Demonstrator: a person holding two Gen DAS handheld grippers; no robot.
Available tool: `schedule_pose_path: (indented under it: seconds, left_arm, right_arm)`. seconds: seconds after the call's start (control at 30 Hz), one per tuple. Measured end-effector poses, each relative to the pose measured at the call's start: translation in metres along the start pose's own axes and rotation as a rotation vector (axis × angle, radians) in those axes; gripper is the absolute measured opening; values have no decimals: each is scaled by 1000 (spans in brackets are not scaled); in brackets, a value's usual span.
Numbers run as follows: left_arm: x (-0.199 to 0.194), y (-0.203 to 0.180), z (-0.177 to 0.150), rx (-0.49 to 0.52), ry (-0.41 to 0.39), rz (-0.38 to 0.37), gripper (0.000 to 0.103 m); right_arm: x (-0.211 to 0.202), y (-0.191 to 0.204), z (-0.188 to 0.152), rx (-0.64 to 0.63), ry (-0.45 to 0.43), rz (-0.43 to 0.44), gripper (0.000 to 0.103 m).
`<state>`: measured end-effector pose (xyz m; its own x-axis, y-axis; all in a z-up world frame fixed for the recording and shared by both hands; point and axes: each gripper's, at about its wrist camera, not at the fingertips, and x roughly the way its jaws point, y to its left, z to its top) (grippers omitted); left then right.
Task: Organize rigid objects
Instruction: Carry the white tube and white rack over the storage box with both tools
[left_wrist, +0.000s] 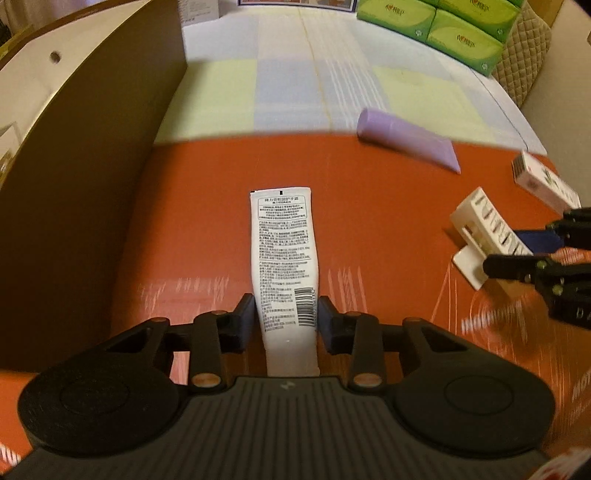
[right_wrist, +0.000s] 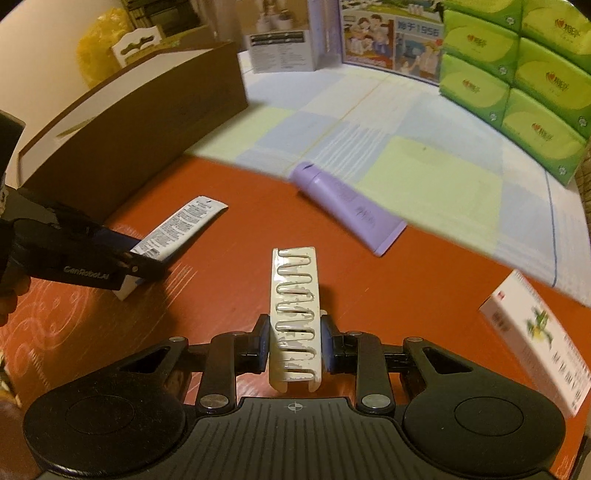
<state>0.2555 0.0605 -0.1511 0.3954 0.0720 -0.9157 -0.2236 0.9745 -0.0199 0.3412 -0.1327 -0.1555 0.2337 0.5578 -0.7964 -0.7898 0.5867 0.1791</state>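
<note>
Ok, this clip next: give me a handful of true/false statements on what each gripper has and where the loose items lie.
1. The left gripper has the white tube between its fingers. True.
2. The right gripper is empty. False: it is shut on the white slotted rack.
3. The purple tube stands upright. False: it lies on its side, partly on the checked mat.
4. The white carton lies loose to the right gripper's right. True.
5. The green tissue packs are stacked inside the brown box. False: they stand apart from it, at the far right.
</note>
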Motion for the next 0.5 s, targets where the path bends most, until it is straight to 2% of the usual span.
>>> schedule_pose_path:
  seconds: [0.23,0.5]
  left_arm:
    - [-7,8,-10,-51,1,-5,33]
    - [-3,3,-5,-27,-3,15,34]
  right_arm:
    - [2,12,-6,-13,20,10,25]
    - [10,16,-3,-23,23,-22,25]
